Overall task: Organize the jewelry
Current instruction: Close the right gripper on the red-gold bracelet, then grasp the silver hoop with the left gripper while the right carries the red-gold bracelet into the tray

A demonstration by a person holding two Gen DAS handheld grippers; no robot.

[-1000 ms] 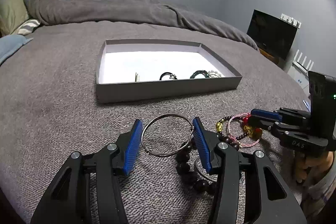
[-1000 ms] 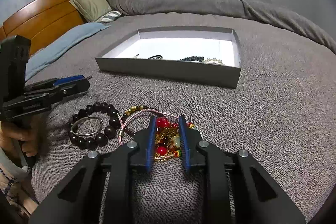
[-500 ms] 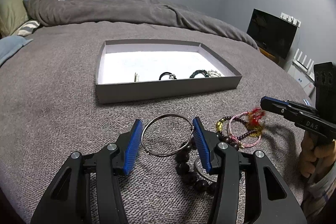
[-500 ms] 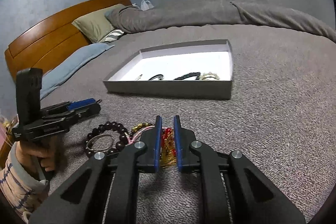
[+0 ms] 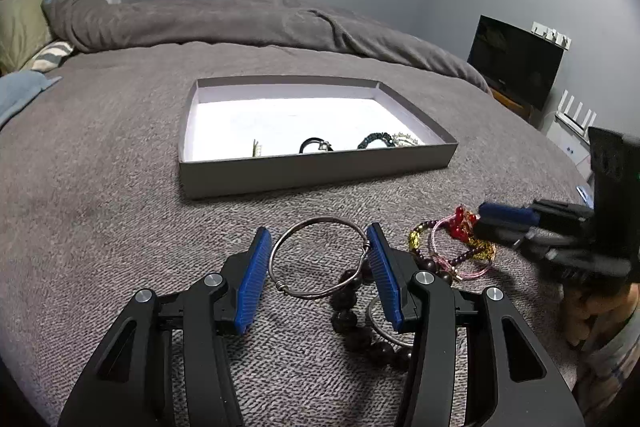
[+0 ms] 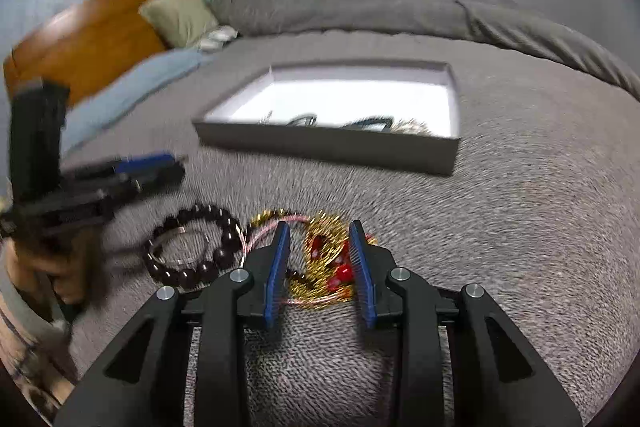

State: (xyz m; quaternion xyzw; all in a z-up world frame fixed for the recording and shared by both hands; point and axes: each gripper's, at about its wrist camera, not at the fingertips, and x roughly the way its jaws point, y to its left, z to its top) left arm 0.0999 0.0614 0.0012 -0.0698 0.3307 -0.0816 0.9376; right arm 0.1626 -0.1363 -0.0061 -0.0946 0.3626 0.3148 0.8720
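**Mia:** Box (image 5: pixel 316 171) first! It is flat and grey, white inside, and it sits on the bed (image 5: pixel 100 187). Along its near wall lie a little gold piece (image 5: pixel 256 148), a black ring band (image 5: pixel 314 145), a dark beaded band (image 5: pixel 374 139) and a pale sparkly chain (image 5: pixel 406 139).

**Ben:** Can you see them well?

**Mia:** No. The near wall cuts off their bottoms. In the right wrist view they are all blurry.

**Ben:** Where is the other jewelry?

**Mia:** On the bed, in front of the box. The left gripper (image 5: pixel 318 259) holds a silver bangle (image 5: pixel 318 257) between its blue pads, about half wide, tipped down. Under it lies a dark bead bracelet (image 5: pixel 360 327) with another silver ring (image 5: pixel 384 327) inside. The right finger hides part of them.

**Ben:** And the right gripper (image 6: pixel 318 263)?

**Mia:** It points down too. Its jaws have just been opening. A gold and red bracelet (image 6: pixel 326 267) and a pink string loop (image 6: pixel 260 233) sit between the pads, but the pads are not pressing on them.

**Ben:** Any hands?

**Mia:** Only blurry fingers (image 5: pixel 588 311) under the handle, cut off by the edge.
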